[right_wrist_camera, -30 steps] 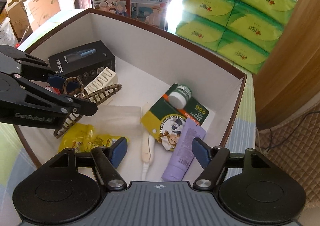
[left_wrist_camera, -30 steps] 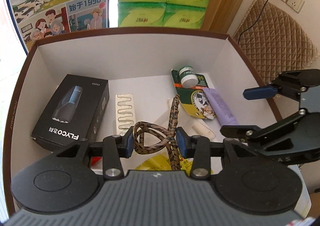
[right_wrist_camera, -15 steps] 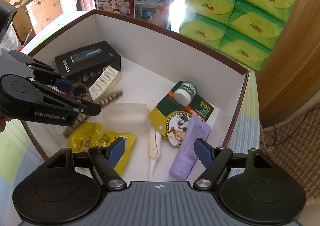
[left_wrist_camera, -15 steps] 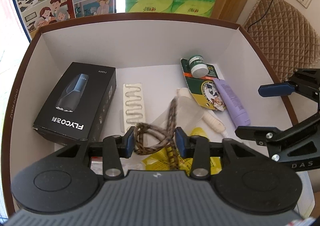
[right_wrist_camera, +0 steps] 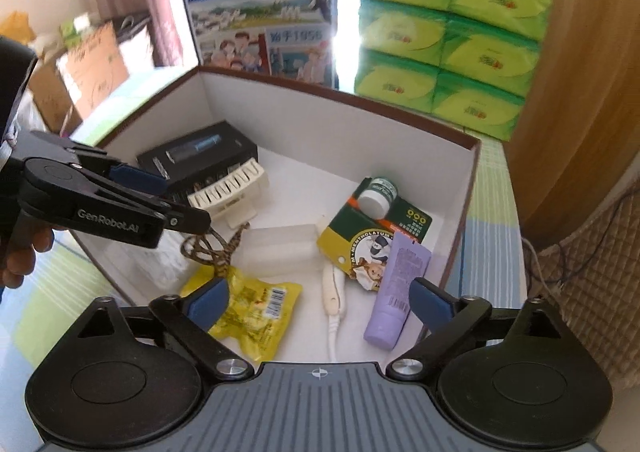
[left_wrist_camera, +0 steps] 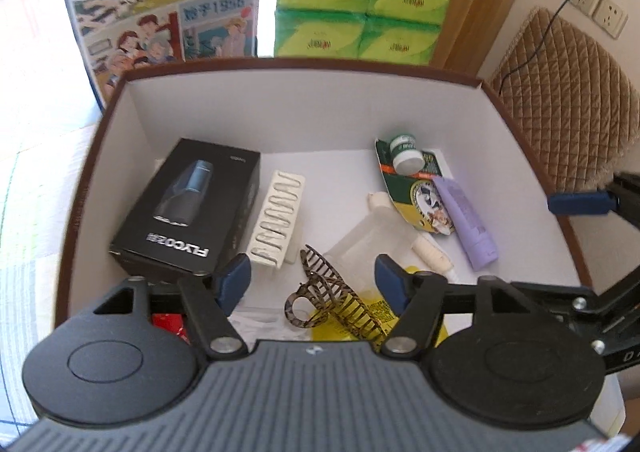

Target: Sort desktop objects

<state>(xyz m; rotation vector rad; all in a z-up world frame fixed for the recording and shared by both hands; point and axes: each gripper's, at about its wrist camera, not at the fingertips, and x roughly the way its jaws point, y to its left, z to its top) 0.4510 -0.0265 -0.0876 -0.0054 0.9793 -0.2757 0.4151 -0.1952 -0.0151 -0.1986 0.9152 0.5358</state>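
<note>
Hovering spread and empty, both grippers [left_wrist_camera: 312,278] [right_wrist_camera: 318,300] risk snagging the clip [left_wrist_camera: 332,304] teeth on withdrawal.

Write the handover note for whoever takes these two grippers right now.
Left gripper: open, empty, above the near side of the box.
Right gripper: open, empty, over the box's near edge.
Brown patterned hair claw: lying loose in the box, partly on the yellow snack packet.
Also in the box: black shaver carton, cream hair claw, purple tube, green card with a small jar, clear case, white handle.
Done: those items are in the box.
Left: no unsorted items visible; check the desk outside these views.
</note>
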